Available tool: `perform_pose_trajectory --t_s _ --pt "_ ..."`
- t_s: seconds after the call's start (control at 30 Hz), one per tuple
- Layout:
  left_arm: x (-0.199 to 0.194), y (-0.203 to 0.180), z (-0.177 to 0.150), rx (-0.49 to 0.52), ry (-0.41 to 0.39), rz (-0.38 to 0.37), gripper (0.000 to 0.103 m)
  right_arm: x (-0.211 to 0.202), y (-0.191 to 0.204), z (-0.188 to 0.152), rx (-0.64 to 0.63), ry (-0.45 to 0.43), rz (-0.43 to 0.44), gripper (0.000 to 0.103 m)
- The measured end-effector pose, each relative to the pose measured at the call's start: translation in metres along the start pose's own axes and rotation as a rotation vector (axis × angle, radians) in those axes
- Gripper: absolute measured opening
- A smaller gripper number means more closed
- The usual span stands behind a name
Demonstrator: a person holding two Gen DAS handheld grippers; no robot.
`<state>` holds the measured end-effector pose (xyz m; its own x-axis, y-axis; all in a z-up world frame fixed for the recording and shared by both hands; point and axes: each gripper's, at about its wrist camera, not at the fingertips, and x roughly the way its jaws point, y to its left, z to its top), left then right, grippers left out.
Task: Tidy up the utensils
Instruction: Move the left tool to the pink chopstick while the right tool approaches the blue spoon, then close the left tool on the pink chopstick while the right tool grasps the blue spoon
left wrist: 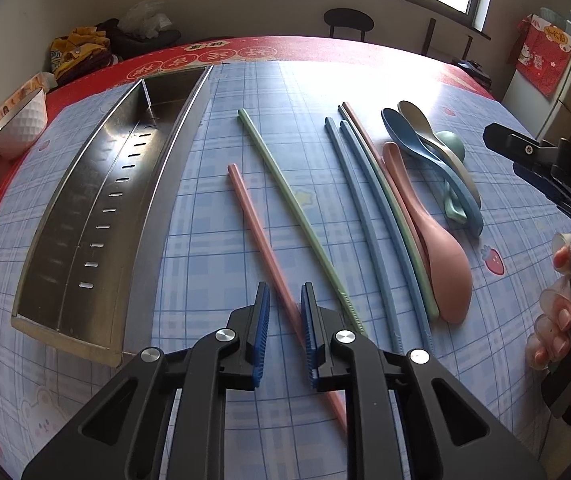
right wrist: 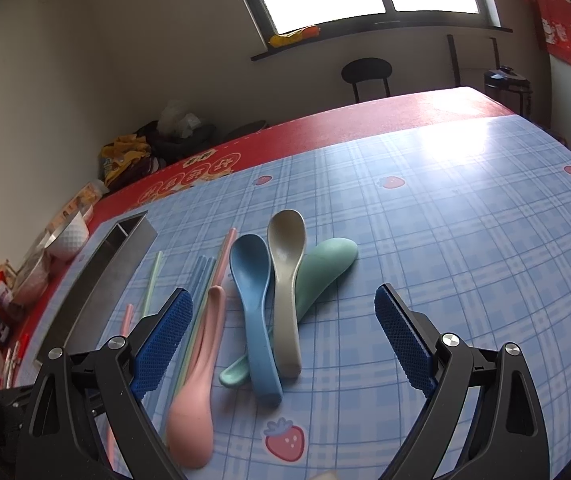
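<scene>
Metal tray [left wrist: 85, 216] interior: left view only.

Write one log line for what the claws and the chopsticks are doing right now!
left claw: slightly open, around pink chopstick lying on table | right claw: open, empty, over spoons | metal tray: empty

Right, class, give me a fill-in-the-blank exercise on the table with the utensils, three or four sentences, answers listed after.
1. The chopstick passing between the left gripper pads is ____ in colour.
2. The metal tray holds ____ utensils so far.
3. The beige spoon lies between the blue spoon and the ____ spoon.
4. The right gripper has its jaws wide ____.

Missing words: pink; no; green; open
</scene>
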<state>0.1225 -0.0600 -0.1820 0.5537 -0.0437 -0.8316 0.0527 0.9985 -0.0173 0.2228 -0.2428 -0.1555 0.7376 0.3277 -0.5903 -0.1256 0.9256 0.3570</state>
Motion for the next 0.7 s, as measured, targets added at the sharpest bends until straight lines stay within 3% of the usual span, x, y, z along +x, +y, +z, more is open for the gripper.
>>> perform_pose_trajectory --t_s 0.23,0.5,0.7 --pt "0.001 -0.002 -0.001 0.016 -0.03 -0.007 0.011 0.0 0.001 -0.002 0.001 0.003 0.002 0.089" --pt "0.006 -0.006 0.004 0.07 -0.07 0.042 0.011 0.001 0.001 -0.002 0.002 0.006 0.01 0.089" --pt "0.007 -0.003 0.003 0.061 -0.086 0.026 0.01 0.004 0.001 -0.002 0.017 0.016 0.033 0.089"
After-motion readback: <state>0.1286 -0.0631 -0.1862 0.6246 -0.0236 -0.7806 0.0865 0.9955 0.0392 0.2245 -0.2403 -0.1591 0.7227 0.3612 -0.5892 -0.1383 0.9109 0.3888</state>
